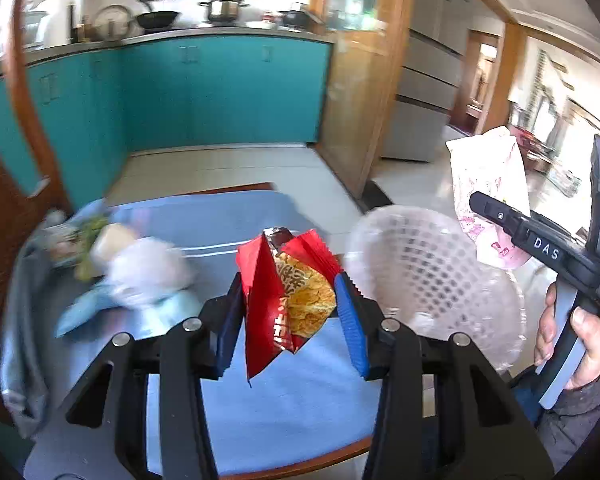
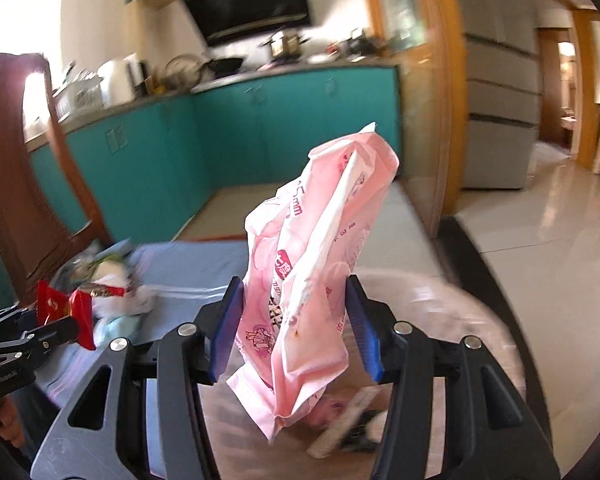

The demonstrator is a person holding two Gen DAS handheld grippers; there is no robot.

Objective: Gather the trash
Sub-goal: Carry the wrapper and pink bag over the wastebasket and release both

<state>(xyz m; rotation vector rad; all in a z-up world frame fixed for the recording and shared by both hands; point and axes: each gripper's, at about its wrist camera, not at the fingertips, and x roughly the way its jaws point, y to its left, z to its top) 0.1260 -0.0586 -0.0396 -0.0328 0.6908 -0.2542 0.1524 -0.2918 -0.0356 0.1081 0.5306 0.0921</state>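
My left tongs (image 1: 296,300) pinch a red snack wrapper (image 1: 288,296) and my right tongs (image 2: 296,320) pinch a pink plastic packet (image 2: 312,264), both lifted clear of the blue tablecloth (image 1: 284,392) for dropping into the white mesh basket (image 1: 428,272) on the right.

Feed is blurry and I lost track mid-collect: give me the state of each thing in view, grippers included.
left gripper: shut on the red snack wrapper
red snack wrapper: crumpled, lifted above the table
right gripper: shut on the pink wrapper
pink wrapper: creased, held upright over the basket
white mesh basket: on the table, some trash already inside
leftover trash pile: on the blue tablecloth, not collected
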